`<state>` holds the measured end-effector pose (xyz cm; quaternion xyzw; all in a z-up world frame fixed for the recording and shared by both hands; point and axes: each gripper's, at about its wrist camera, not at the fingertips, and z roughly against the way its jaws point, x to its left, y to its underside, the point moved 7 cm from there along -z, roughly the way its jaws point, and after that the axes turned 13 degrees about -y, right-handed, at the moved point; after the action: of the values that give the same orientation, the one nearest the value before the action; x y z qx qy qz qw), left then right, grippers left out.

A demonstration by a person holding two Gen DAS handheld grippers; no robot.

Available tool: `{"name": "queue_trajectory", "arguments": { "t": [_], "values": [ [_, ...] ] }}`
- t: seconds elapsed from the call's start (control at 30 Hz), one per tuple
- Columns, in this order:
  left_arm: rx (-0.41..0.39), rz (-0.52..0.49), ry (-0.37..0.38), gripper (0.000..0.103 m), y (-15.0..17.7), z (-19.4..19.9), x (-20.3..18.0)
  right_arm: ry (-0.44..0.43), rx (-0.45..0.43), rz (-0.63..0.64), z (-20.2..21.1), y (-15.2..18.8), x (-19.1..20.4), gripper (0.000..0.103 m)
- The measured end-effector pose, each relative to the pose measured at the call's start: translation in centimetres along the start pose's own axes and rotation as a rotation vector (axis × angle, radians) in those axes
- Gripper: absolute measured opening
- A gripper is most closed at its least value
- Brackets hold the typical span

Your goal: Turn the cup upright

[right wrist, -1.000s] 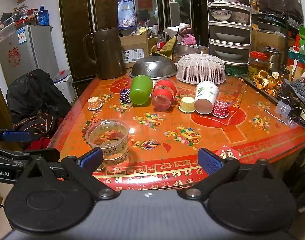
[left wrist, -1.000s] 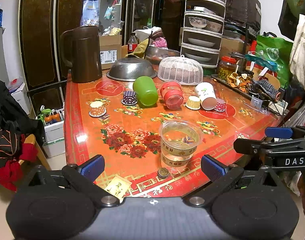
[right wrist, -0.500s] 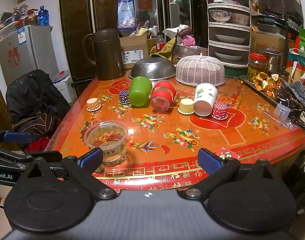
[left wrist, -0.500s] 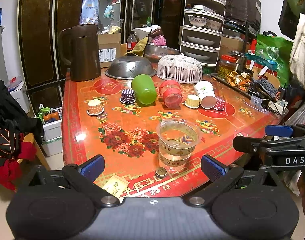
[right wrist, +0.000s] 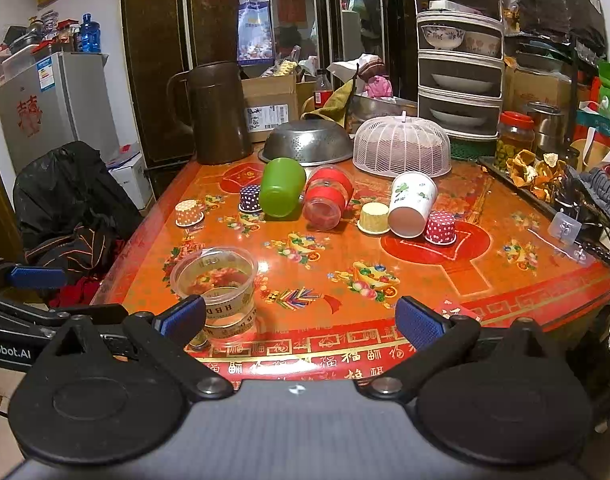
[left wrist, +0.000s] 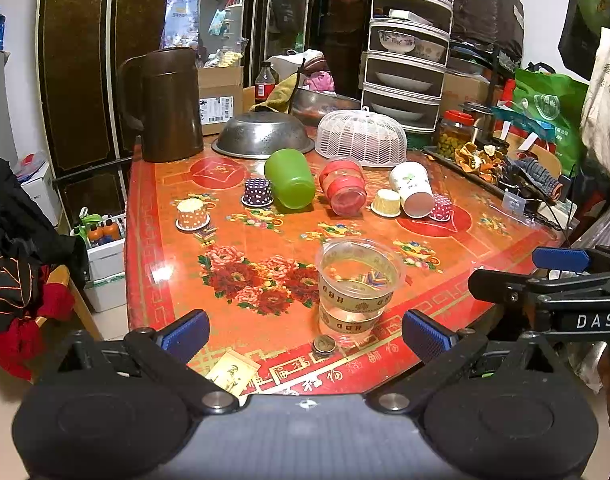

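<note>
A clear plastic cup (left wrist: 357,286) with a gold band stands upright near the table's front edge; it also shows in the right wrist view (right wrist: 221,288). Farther back a green cup (left wrist: 289,179), a red-banded clear cup (left wrist: 344,187) and a white paper cup (left wrist: 411,189) lie on their sides. They also show in the right wrist view: the green cup (right wrist: 281,186), the red-banded cup (right wrist: 328,197) and the white cup (right wrist: 411,204). My left gripper (left wrist: 305,332) is open and empty, just short of the clear cup. My right gripper (right wrist: 301,316) is open and empty at the front edge.
Several small cupcake liners (left wrist: 192,214) stand upside down among the cups. A brown jug (left wrist: 167,104), a metal colander (left wrist: 263,135) and a white mesh cover (left wrist: 361,135) stand at the back. A coin (left wrist: 324,345) and a card (left wrist: 231,372) lie by the front edge.
Both grippers have drawn back slightly from the table and stay open. The clear cup stands where it was.
</note>
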<state>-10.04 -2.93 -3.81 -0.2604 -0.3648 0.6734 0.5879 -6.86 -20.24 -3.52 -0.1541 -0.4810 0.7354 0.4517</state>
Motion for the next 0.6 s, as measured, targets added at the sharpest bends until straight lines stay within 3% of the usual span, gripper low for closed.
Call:
{"name": "queue_trajectory", "arguments": {
  "t": [0.6],
  "values": [
    [0.001,0.000,0.002,0.103,0.09,-0.08,-0.27,-0.002,-0.002,0.000,0.07,-0.01,0.01,0.102]
  ]
}}
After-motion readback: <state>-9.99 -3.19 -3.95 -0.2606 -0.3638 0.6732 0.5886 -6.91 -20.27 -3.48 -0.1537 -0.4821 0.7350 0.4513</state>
